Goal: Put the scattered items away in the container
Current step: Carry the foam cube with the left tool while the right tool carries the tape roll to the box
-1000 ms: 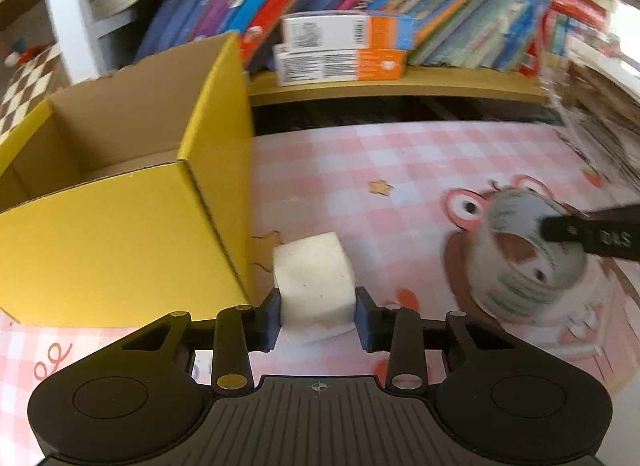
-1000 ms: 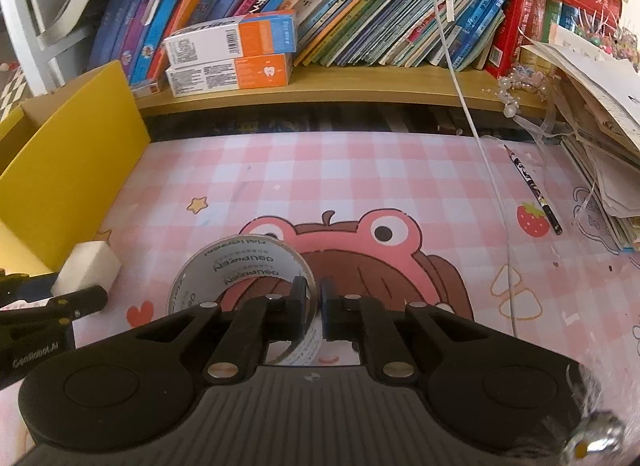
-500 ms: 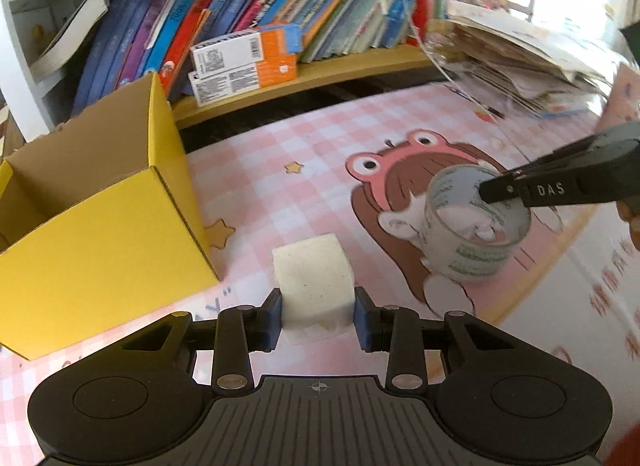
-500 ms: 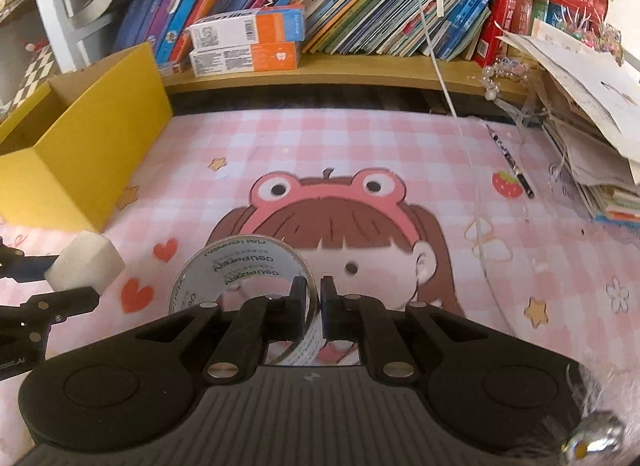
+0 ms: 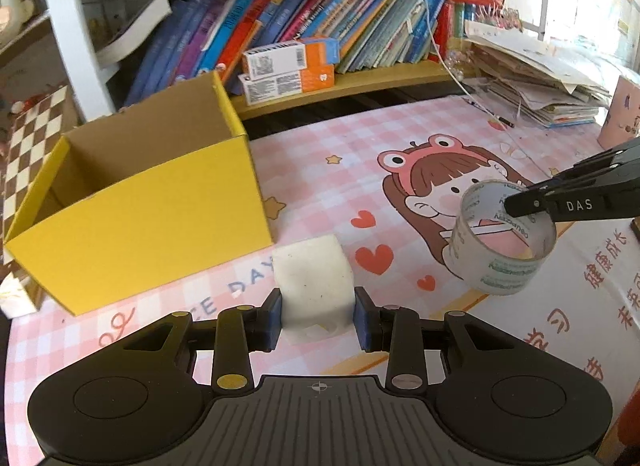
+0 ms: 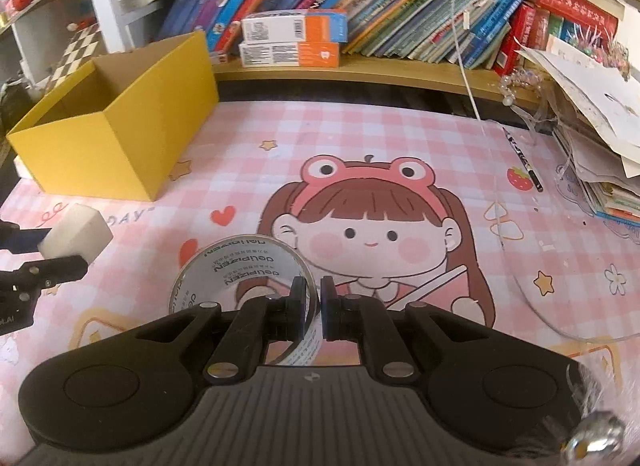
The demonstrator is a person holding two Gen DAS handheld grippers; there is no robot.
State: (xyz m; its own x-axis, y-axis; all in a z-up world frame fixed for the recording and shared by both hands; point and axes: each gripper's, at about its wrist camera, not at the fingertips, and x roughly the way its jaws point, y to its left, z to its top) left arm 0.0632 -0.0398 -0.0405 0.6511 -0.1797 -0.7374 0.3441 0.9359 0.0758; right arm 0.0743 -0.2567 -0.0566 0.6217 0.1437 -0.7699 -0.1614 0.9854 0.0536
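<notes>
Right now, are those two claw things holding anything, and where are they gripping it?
Yes. The left gripper squeezes the white sponge block by its opposite sides. The right gripper pinches the clear tape roll by its wall.

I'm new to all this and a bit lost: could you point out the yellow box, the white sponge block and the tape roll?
yellow box (image 5: 160, 217), left wrist view, front wall.
white sponge block (image 5: 314, 274), left wrist view, top face.
tape roll (image 6: 240, 266), right wrist view, inner wall.
</notes>
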